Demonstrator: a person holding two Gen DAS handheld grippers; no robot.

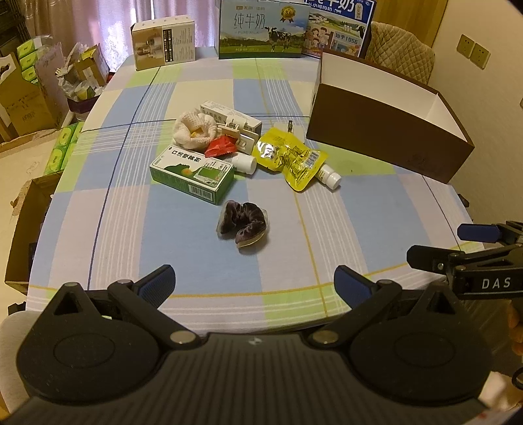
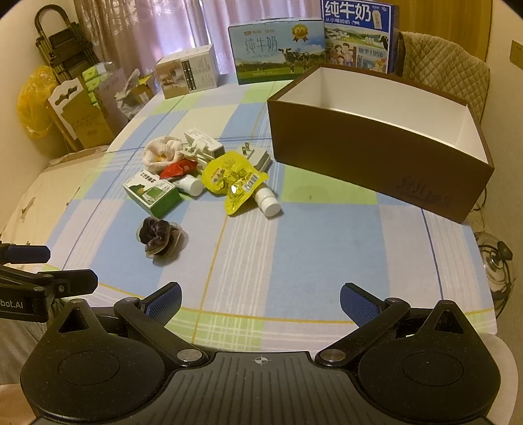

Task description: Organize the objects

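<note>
- Grippers: left gripper (image 1: 254, 283) and right gripper (image 2: 260, 300) both spread wide, empty, above table edge (image 2: 294, 268).
- Purple scrunchie (image 1: 243, 224) apart from clutter pile.
- Brown box (image 2: 376, 144) beside pile.

A table covered by a checked cloth (image 1: 196, 248) carries a brown open box (image 2: 376, 157) toward its right edge. Near the middle sit a dark scrunchie (image 1: 243, 225), a green carton (image 1: 193, 176), a yellow pouch (image 1: 287, 157), two white bottles (image 2: 268, 201), a cream knit piece (image 1: 193, 129) and a red wrapper (image 1: 220, 147). Along the far edge stand three printed cartons (image 1: 263, 31)
</note>
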